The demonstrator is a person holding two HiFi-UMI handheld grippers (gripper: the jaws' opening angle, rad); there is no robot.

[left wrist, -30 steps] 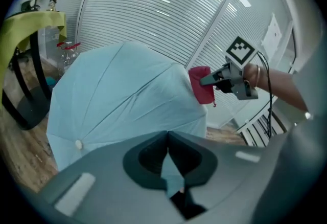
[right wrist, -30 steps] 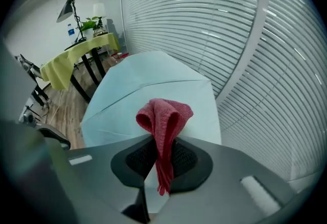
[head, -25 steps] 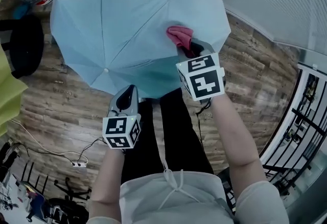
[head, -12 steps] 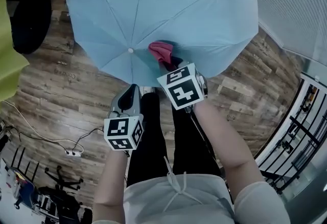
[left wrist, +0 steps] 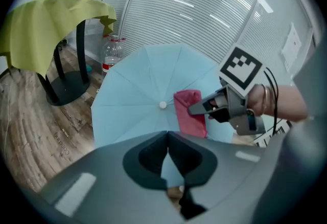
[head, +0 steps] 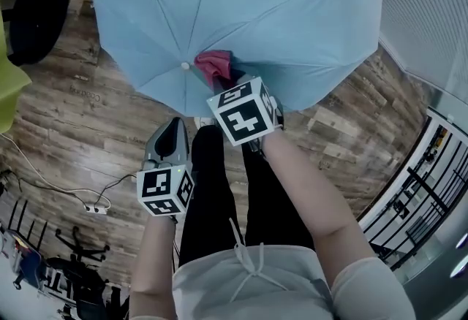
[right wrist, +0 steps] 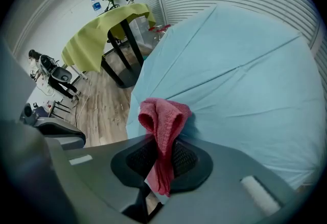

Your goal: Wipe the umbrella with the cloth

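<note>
An open light-blue umbrella [head: 241, 12] fills the top of the head view, its white tip [head: 186, 66] pointing toward me. My right gripper [head: 231, 82] is shut on a pink cloth [head: 213, 65], which is pressed on the canopy just right of the tip. In the right gripper view the cloth [right wrist: 162, 126] is folded and hangs between the pads against the blue fabric [right wrist: 240, 74]. My left gripper [head: 175, 126] hovers just off the umbrella's near edge with its jaws shut and nothing between them. The left gripper view shows the umbrella [left wrist: 138, 95], the cloth [left wrist: 190, 113] and the right gripper [left wrist: 196, 109].
The floor [head: 88, 136] is wood plank, with a cable and power strip [head: 93, 207] at the left. A table under a yellow-green cover [left wrist: 46, 23] stands left of the umbrella, with a water bottle [left wrist: 110, 54] beside it. A railing [head: 424, 187] runs along the right.
The right gripper has dragged the pink cloth leftward across the canopy, from the right panel to beside the white tip. The left gripper stays shut near the umbrella's near edge.
</note>
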